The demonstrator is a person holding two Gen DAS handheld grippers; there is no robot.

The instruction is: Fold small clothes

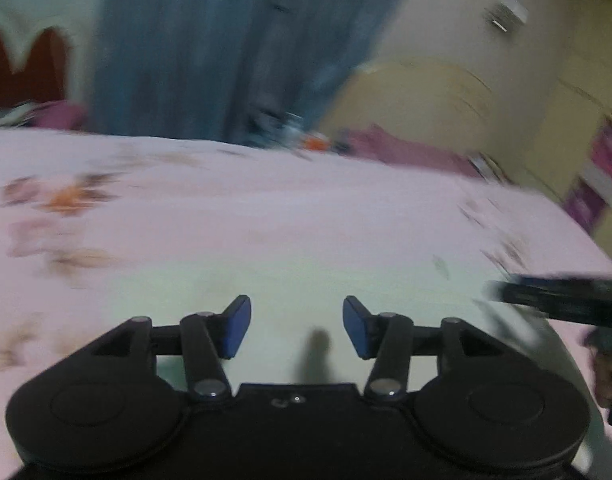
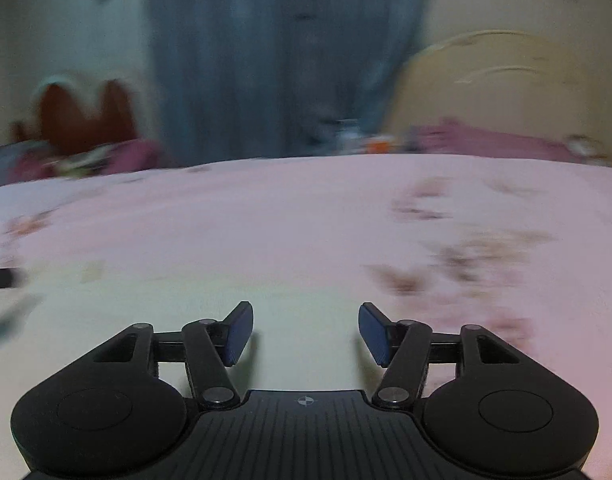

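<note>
A pale whitish-green cloth (image 1: 306, 280) lies flat on the pink flowered bed sheet (image 1: 186, 208), right under both grippers. My left gripper (image 1: 297, 320) stands open just above it, with nothing between its blue pads (image 1: 238, 328). In the right wrist view the same pale cloth (image 2: 306, 320) fills the near middle. My right gripper (image 2: 306, 330) is open over it too, and its blue pads (image 2: 238, 334) are bare. Both views are smeared by motion blur, so the cloth's edges and folds cannot be made out.
A blurred dark shape at the right edge looks like the other gripper (image 1: 562, 304). Behind the bed hang a blue curtain (image 2: 286, 60) and stands a yellow headboard (image 2: 498, 88). Magenta bedding (image 2: 486, 140) and small clutter (image 1: 306, 136) lie along the far edge.
</note>
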